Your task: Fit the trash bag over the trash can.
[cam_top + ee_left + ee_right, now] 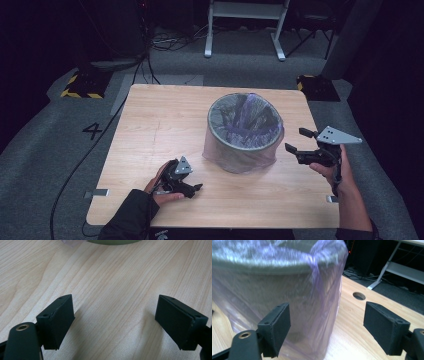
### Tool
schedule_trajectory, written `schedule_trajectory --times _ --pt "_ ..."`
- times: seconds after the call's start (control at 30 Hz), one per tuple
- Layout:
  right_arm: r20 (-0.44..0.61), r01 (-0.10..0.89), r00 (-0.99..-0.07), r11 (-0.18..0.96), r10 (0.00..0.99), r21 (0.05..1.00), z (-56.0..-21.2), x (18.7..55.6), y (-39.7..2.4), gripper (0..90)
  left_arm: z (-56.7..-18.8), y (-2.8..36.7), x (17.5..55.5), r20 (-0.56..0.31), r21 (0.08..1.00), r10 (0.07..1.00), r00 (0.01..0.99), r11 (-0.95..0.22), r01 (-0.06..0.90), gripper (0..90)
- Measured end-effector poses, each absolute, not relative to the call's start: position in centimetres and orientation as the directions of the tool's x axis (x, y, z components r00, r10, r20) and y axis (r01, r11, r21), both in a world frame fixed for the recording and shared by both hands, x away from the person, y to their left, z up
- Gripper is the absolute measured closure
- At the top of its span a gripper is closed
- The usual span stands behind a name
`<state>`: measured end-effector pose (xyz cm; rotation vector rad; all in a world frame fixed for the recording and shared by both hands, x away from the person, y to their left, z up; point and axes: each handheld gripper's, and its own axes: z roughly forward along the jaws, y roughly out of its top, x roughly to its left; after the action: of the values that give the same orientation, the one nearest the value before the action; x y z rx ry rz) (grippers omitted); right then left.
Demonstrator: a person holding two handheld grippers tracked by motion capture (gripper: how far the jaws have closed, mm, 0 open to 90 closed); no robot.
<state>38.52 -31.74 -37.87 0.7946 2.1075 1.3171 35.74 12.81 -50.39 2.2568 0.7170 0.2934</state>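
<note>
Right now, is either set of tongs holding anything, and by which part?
Nothing is held. The left tongs stand open over bare table; the right tongs are open beside the bag-lined bin, not gripping it.

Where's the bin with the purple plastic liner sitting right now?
In the high view, the round grey bin with the translucent purple plastic liner stands upright near the middle of the light wooden table, between the left gripper and the right gripper, nearer the right.

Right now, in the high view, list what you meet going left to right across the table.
left gripper → bin with its purple bag → right gripper
</note>
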Motion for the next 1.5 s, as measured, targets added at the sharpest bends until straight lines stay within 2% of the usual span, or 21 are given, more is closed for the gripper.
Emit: schedule_trajectory --times 0.73,1.13,1.5 --pt "-0.131 0.137 -0.742 0.34 0.658 0.93 -34.0 39.1 -28.4 21.8 -50.4 12.8 35.7 -0.008 0.712 0.575 0.818 -0.571 0.408 15.1" --pt "-0.162 0.118 -0.761 0.381 0.628 0.917 -32.4 39.6 -26.1 21.7 -50.4 12.8 35.7 -0.007 0.712 0.575 0.818 -0.572 0.407 15.1" --pt "-0.14 0.169 -0.776 0.417 0.615 0.893 -32.4 41.6 -23.7 21.6 -50.4 12.8 35.7 -0.007 0.712 0.573 0.819 -0.572 0.407 15.0"
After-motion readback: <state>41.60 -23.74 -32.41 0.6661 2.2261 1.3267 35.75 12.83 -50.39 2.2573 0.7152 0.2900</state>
